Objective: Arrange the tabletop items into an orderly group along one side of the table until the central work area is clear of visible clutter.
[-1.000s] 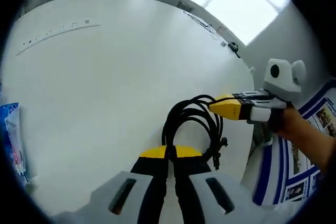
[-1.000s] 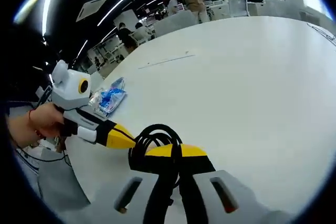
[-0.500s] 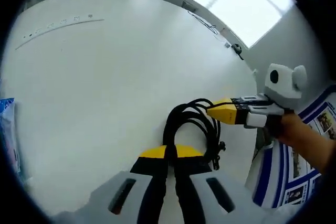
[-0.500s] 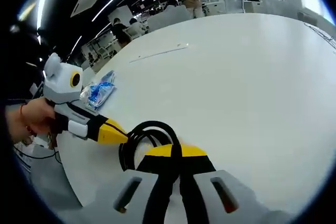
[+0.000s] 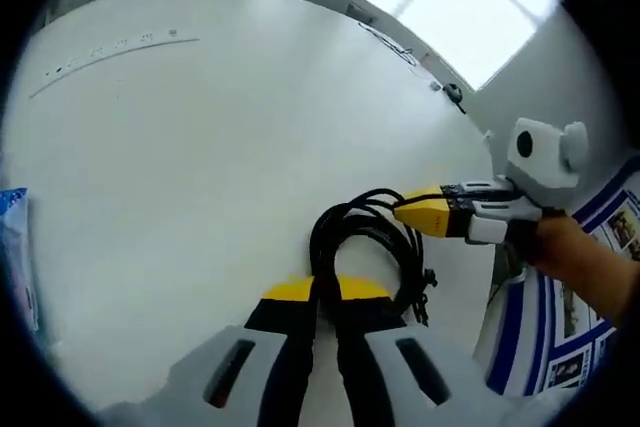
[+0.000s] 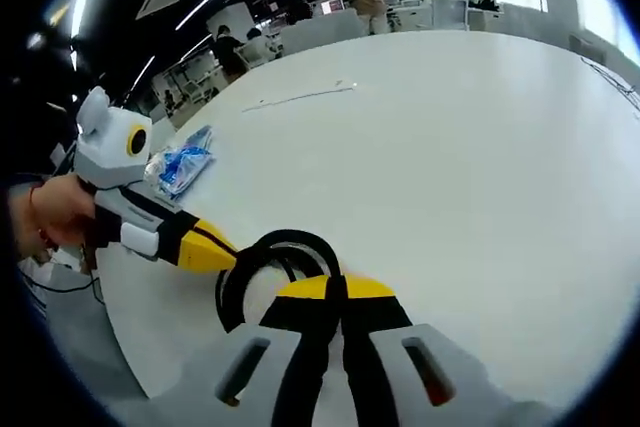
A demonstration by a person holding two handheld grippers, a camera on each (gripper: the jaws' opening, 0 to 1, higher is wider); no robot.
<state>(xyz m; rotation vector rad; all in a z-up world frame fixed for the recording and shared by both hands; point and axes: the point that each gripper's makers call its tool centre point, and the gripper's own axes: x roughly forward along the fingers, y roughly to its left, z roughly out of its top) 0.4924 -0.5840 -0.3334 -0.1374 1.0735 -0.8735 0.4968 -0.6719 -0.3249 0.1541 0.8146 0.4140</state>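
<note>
Left gripper view has the coiled black cable (image 5: 365, 247) just above the left gripper (image 5: 325, 292), whose jaws are pressed together on a strand of it. The right gripper (image 5: 405, 210) reaches in from 3 o'clock, its yellow tips likewise clamped on the coil's upper loop. The coil sits near the table's (image 5: 220, 127) rim on that side.

Over the last second the coil has barely shifted against the tabletop; both grippers stay clamped on it, and the loop looks a little rounder in the right gripper view (image 6: 262, 265). I judge the cable is being tidied at the edge, not carried far.

At 9 o'clock in the left gripper view a blue-and-clear plastic packet (image 5: 14, 247) lies at the far rim; in the right gripper view it lies at 10 o'clock (image 6: 182, 159), behind the left gripper (image 6: 222, 254). A thin pale strip (image 6: 300, 97) lies mid-table toward 12 o'clock, probably still to be gathered. Nothing blocks the cable.
</note>
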